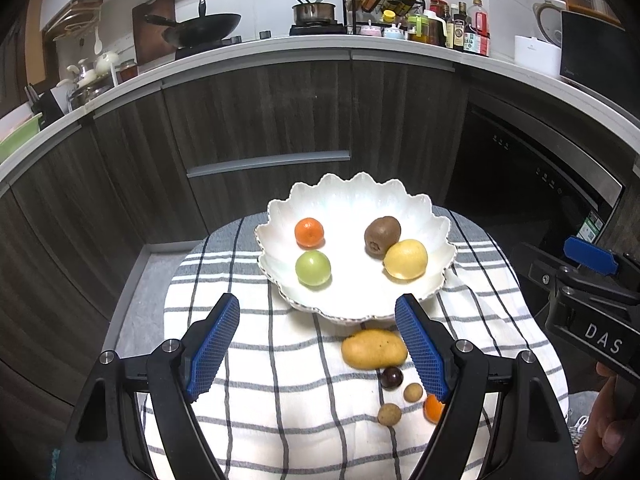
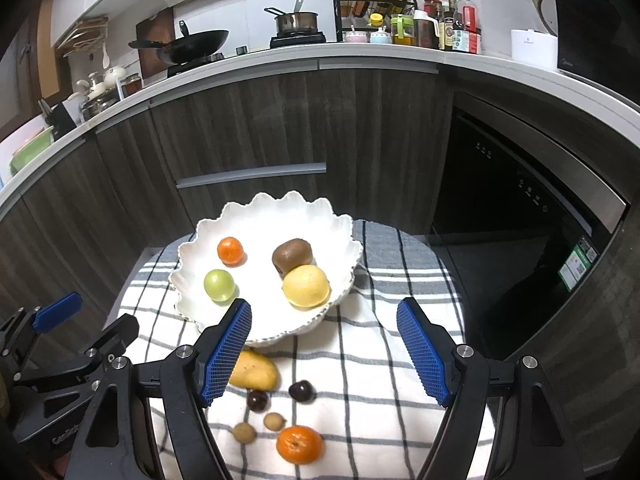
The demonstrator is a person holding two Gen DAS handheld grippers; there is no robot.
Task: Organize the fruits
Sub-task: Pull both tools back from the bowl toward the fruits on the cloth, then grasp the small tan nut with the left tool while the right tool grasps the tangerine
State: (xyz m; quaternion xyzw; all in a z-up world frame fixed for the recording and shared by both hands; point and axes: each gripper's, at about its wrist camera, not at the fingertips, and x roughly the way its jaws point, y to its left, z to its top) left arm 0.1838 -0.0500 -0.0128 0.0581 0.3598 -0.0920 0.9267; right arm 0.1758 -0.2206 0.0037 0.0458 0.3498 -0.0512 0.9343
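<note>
Since four fruits already sit in the white scalloped ceramic bowl (image 2: 264, 216), my guess is the job's about halfway. In there: a small orange mandarin (image 2: 230, 251), a round green fruit (image 2: 219, 285), a fuzzy brown kiwi (image 2: 292, 255) touching a yellow lemon (image 2: 306, 285).

Everything else waits on the grey-striped white cloth (image 2: 360, 360) just in front of the bowl: a yellow mango (image 1: 374, 349), two dark cherries (image 2: 301, 391), two small tan longans (image 2: 244, 433) and a bigger orange tangerine (image 2: 299, 444), bunched close, probably for easy reach.

Both tools are empty with jaws spread wide. The left gripper (image 1: 318, 346) hovers near the mango, so that looks like its next pick. The right gripper (image 2: 325, 352) hangs over the cherries.
</note>
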